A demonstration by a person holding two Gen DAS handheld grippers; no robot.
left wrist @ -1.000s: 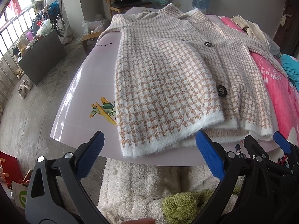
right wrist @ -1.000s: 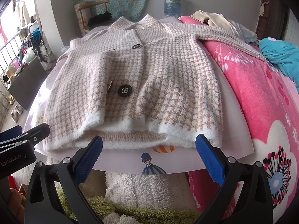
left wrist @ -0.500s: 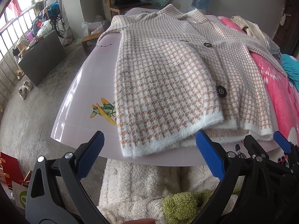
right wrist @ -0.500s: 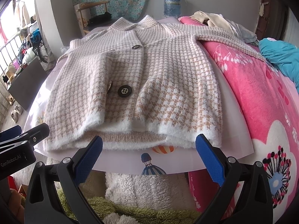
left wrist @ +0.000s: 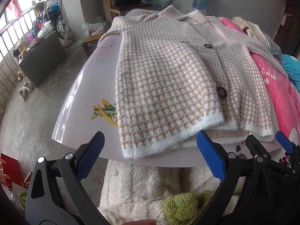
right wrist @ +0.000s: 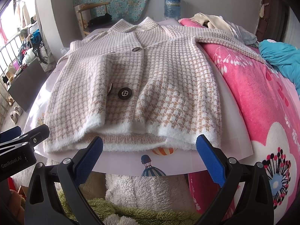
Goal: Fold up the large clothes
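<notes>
Houndstooth cardigan (left wrist: 168,86) in beige and white lay front-up on a glossy lilac board (left wrist: 82,97) printed with a cartoon plane (left wrist: 104,112) and, nearer the right side, a hot-air balloon (right wrist: 150,166). Its collar pointed away from the cameras and its fluffy white hem (right wrist: 131,129) ran along the near edge of the board. One sleeve (left wrist: 262,50) stretched off to the right across a pink floral blanket (right wrist: 262,101) (the other sleeve's position could not be made out). Two large black buttons showed on the front, a lower one (right wrist: 125,93) and an upper one (right wrist: 136,49) near the collar.

Left hand-held gripper (left wrist: 150,155) hovered just short of the hem's left corner, its blue pads (left wrist: 211,157) spread wide and touching nothing. Right hand-held gripper (right wrist: 149,156) hung before the middle of the hem, its fingers likewise wide apart and empty, the fabric lying just beyond its tips. Both grippers sat side by side, the left one's black frame (right wrist: 16,150) visible at the edge of the right wrist view.

Below the board hung a cream fleece throw (right wrist: 146,191) with a green shaggy fabric (left wrist: 180,206) bunched under it. A blue water jug (right wrist: 172,5) stood against the far wall, and a turquoise cloth (right wrist: 281,56) lay on the blanket at right.
</notes>
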